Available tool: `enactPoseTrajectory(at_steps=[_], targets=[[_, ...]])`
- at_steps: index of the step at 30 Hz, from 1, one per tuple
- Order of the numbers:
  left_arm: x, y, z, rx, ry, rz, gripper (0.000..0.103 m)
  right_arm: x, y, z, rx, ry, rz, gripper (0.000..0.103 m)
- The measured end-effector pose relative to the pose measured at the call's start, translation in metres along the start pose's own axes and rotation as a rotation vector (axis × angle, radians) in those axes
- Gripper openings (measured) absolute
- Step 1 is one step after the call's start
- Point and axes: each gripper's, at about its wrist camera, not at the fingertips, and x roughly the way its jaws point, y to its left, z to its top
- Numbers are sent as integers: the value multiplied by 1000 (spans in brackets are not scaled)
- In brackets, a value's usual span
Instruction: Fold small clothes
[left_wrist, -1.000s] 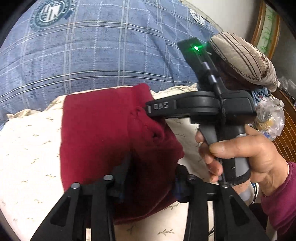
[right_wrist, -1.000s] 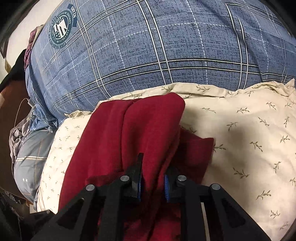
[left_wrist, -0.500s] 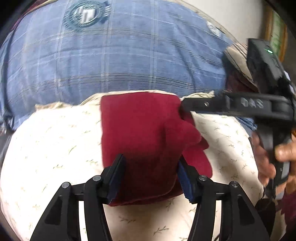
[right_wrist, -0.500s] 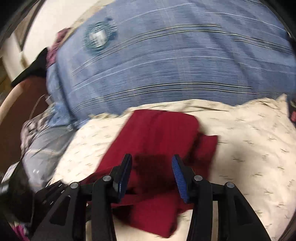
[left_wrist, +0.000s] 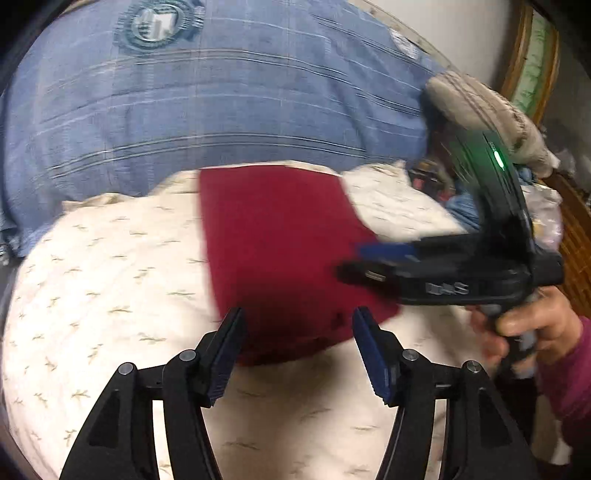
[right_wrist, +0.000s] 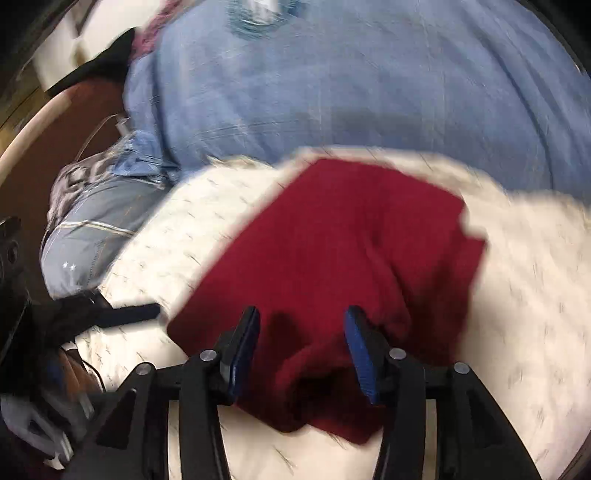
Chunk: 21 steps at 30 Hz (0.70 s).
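Lying folded, dark red garment (left_wrist: 280, 251) on cream pillow (left_wrist: 110, 280); left tool (left_wrist: 297, 345), right tool (right_wrist: 301, 341) parted, empty.

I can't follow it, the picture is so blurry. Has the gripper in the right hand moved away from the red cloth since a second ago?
Yes. The right gripper, then pinching the red cloth, has let go and drawn back toward the cream pillow's right side.

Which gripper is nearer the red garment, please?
Right. The right gripper, jaws just closing, straddles the red garment; the left gripper, jaws just opening, frames only its near edge.
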Motion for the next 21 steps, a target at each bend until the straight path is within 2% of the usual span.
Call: enactPoseTrajectory(at_steps=[2, 4, 6, 7, 8, 10, 11, 12, 13, 15, 17, 21], targets=[[6, 6, -3, -10, 38, -21, 60, -8, -13, -5, 33, -35, 52, 37], [8, 12, -3, -45, 46, -16, 60, -13, -20, -4, 77, -31, 66, 36], [14, 20, 5, -67, 41, -12, 60, -22, -21, 1, 96, -38, 82, 41], [14, 23, 8, -82, 34, -11, 61, -28, -23, 3, 107, -57, 63, 48], [17, 27, 12, -97, 23, -6, 66, -34, -28, 5, 129, -87, 29, 54], [24, 37, 18, -135, 5, -5, 76, -39, -48, 7, 219, -168, -25, 82], [32, 43, 17, -150, 2, -9, 78, -38, -60, 7, 276, -203, -20, 86], [41, 44, 19, -163, 7, -20, 79, -33, -72, 7, 335, -219, 10, 88], [51, 49, 22, -176, 26, -35, 79, -21, -83, 8, 384, -203, 68, 88], [76, 56, 27, -205, 62, -62, 79, 3, -94, 11, 423, -153, 124, 88], [96, 64, 30, -253, 95, -131, 82, 21, -101, 11, 445, -130, 166, 88], [123, 71, 33, -286, 97, -168, 89, 38, -96, 15, 426, -149, 232, 91]])
